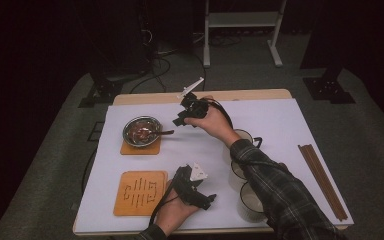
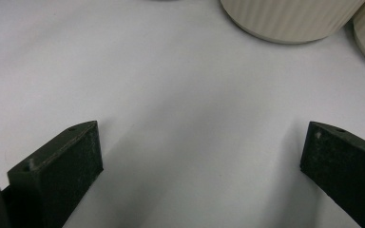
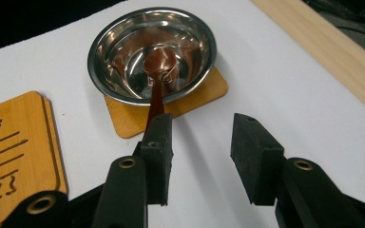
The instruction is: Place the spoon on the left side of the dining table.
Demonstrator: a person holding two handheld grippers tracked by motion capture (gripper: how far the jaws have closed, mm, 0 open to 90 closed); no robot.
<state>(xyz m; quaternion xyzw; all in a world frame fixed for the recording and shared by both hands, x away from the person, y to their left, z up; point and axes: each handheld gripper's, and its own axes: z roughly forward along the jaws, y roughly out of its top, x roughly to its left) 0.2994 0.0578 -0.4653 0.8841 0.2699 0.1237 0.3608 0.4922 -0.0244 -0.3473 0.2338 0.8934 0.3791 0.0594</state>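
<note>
Item: brown spoon [image 3: 158, 76], lying in steel bowl [image 3: 152, 52], centre-left of high view. Right claw [image 3: 202, 154] apart, empty, beside handle; left claw [image 2: 195, 166] apart over counter [image 2: 171, 85]. Risk: bumping the handle could tip the bowl off its coaster [image 3: 204, 92].

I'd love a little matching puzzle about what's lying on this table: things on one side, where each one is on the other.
Things:
1. spoon
2. metal bowl
3. chopsticks
4. carved wooden mat

Places:
A. by the table's right edge
B. on the small wooden coaster
C. in the bowl
D. near the left gripper, with nothing on it

Pairs: 1-C, 2-B, 3-A, 4-D
</note>
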